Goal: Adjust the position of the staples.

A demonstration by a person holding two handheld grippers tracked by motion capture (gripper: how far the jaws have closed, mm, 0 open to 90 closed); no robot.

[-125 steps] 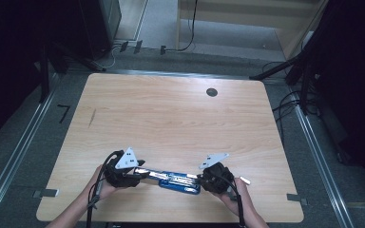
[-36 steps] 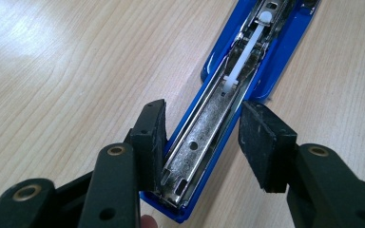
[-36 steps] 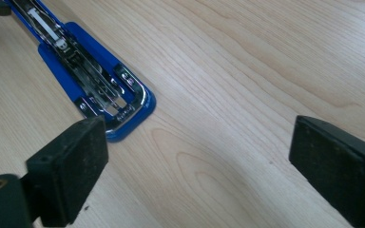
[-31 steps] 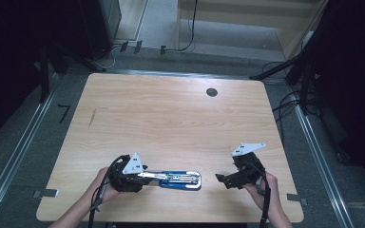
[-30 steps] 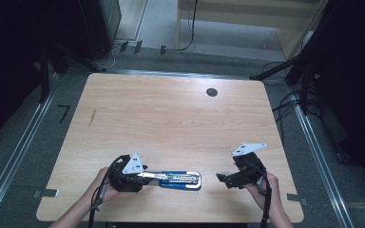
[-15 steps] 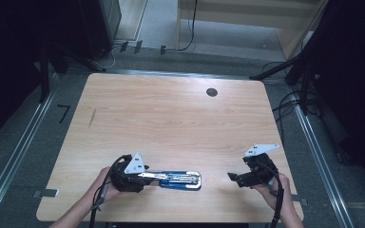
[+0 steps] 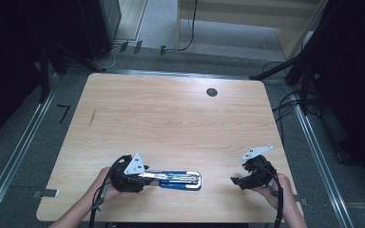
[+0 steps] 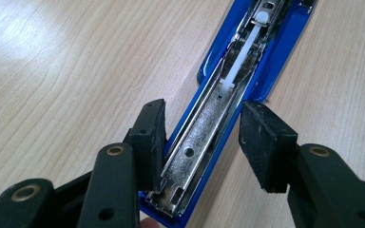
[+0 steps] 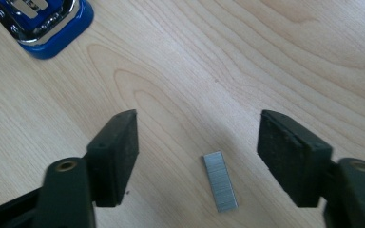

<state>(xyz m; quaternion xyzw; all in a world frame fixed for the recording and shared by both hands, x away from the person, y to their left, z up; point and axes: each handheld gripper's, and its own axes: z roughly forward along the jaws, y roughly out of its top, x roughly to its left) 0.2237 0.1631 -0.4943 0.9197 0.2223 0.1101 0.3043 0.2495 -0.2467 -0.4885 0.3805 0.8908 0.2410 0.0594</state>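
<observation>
We see the stapler [image 8: 228, 99] lying open on the worktop [image 7: 171, 123], its metal channel bare with a white pusher partway along. Our left hand-held gripper [image 8: 202, 142] straddles the stapler's near end: one pad touches the channel's side, the other stands just off it, so the jaws sit half-wide. Our right hand-held gripper [image 9: 197, 152] hovers low, well apart from the stapler, jaws wide but just now closing, with the staples [image 9: 220, 180] flat on the worktop between them, untouched. Both hands reach in from the near edge.
</observation>
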